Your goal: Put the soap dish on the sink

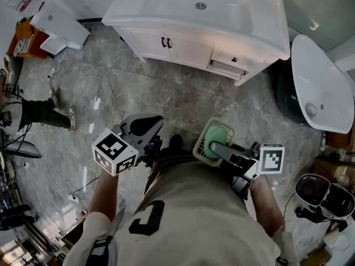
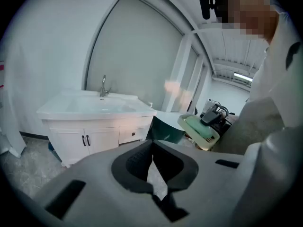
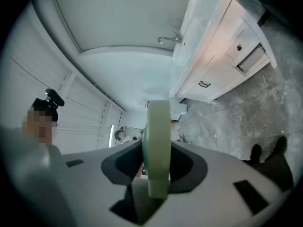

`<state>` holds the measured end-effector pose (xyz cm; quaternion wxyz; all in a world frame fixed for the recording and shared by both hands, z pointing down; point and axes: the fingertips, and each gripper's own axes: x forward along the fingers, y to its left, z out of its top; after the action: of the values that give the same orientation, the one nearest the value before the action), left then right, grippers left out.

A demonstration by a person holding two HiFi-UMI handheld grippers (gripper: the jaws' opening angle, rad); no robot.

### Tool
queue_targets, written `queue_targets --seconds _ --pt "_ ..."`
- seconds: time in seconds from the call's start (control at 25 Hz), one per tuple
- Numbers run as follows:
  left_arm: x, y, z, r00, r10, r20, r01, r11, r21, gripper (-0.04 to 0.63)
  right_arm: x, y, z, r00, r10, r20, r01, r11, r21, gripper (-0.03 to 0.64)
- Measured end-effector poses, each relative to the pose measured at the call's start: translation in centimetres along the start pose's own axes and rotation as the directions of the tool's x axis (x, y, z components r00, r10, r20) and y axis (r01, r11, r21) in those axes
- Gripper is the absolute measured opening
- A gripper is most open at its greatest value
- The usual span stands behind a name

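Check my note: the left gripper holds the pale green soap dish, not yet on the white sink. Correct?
No: the right gripper holds the soap dish, as the right gripper view shows, edge-on between its jaws. The left gripper is empty. The dish is indeed not yet on the sink.

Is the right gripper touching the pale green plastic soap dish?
Touching. The right gripper view shows the right gripper shut on the rim of the pale green plastic soap dish.
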<state>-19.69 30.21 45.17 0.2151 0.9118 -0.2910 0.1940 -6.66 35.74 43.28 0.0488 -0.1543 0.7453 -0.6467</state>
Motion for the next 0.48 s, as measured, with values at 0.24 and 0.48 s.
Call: queue_targets --seconds 0.24,0.48 --pt "-5.5 4.8 -4.7 0.999 0.040 -0.033 -0.041 0.999 -0.021 0.021 7.7 0.6 -3.2 0.995 -0.030 -0.098 0.027 0.999 -0.035 0.150" --pt "-9.1 6.6 -8.2 0.997 0.059 -0.050 -0.060 0.998 -0.017 0.021 11.1 1.1 -6.0 0.987 -0.079 -0.139 0.072 0.996 -0.053 0.151"
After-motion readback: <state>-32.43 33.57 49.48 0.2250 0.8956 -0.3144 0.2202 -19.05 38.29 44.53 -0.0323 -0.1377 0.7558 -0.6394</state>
